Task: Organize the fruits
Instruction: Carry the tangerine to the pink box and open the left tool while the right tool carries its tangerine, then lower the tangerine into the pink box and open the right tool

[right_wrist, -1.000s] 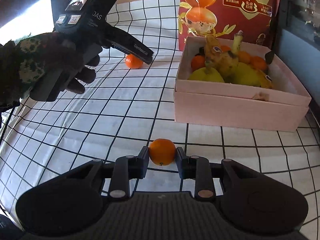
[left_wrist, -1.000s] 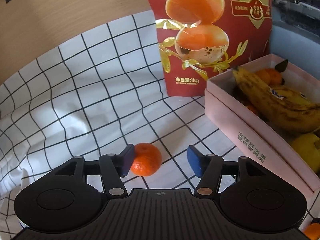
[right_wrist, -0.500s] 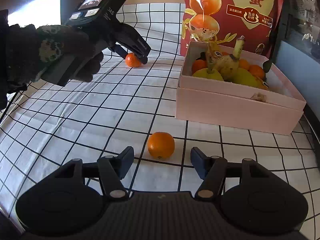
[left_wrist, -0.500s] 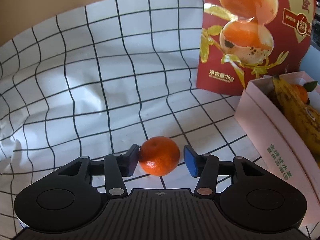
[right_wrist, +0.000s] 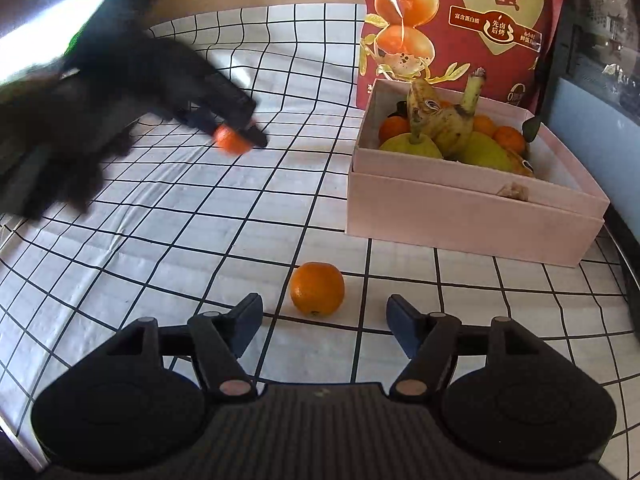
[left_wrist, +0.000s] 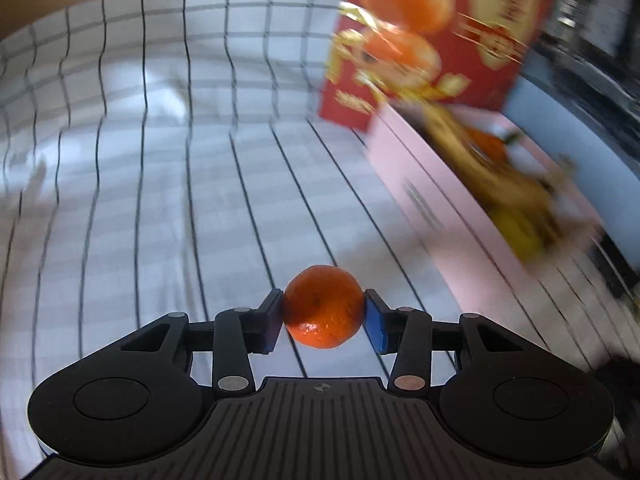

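Sitting just in front of the wide-open right gripper (right_wrist: 321,323), a small orange (right_wrist: 317,289) rests on the checked cloth (right_wrist: 168,220), with the pink box (right_wrist: 472,208) of fruit beyond it and to the right. Farther off, left of the box, the left gripper (left_wrist: 323,312) pinches another orange (left_wrist: 323,306).

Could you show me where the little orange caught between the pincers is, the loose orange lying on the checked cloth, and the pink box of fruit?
Small orange mandarin held in the left gripper (left_wrist: 323,307): left wrist view, front of peel.
Loose round mandarin on the cloth (right_wrist: 317,289): right wrist view, centre.
Pink cardboard fruit box (right_wrist: 460,212): right wrist view, front wall.
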A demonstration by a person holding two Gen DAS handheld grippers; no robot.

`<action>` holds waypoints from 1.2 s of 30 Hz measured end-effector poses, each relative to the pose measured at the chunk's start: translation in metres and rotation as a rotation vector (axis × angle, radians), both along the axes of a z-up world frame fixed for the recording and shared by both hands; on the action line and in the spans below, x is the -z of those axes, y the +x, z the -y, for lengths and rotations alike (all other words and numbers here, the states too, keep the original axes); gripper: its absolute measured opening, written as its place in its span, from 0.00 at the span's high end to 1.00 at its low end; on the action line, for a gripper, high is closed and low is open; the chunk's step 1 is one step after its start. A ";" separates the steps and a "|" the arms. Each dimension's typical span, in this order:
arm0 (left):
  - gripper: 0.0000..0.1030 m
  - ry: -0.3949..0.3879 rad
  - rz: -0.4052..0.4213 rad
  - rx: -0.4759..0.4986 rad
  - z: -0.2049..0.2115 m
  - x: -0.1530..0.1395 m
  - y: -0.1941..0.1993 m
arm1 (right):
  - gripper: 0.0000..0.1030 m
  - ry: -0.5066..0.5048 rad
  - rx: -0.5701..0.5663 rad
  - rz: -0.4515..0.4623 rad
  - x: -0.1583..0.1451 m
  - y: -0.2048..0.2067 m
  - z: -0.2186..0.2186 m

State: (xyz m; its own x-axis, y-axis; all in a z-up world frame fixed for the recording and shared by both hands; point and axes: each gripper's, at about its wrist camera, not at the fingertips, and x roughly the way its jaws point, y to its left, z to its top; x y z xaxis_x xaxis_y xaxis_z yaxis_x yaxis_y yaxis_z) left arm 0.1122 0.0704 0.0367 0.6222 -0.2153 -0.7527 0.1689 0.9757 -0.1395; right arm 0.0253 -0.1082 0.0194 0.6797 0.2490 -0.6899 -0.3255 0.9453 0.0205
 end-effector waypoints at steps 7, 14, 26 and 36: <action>0.53 -0.074 -0.082 0.032 0.010 0.008 -0.083 | 0.45 -0.002 -0.041 0.010 0.000 0.003 0.002; 0.53 -0.070 -0.072 0.100 0.040 -0.003 -0.102 | 0.73 -0.036 -0.111 0.012 -0.018 0.000 0.009; 0.53 -0.156 0.180 0.274 0.111 -0.100 0.000 | 0.73 -0.060 0.200 0.187 -0.089 -0.040 0.102; 0.53 -0.276 0.153 0.147 0.132 -0.098 0.109 | 0.73 -0.028 0.329 0.152 -0.080 -0.056 0.122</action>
State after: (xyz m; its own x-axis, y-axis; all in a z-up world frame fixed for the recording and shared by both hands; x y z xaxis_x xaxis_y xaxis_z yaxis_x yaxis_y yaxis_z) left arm 0.2210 -0.0619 0.1349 0.6706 -0.4933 -0.5540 0.3442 0.8685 -0.3567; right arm -0.0305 -0.2299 0.0991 0.8158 -0.0173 -0.5781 -0.0014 0.9995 -0.0320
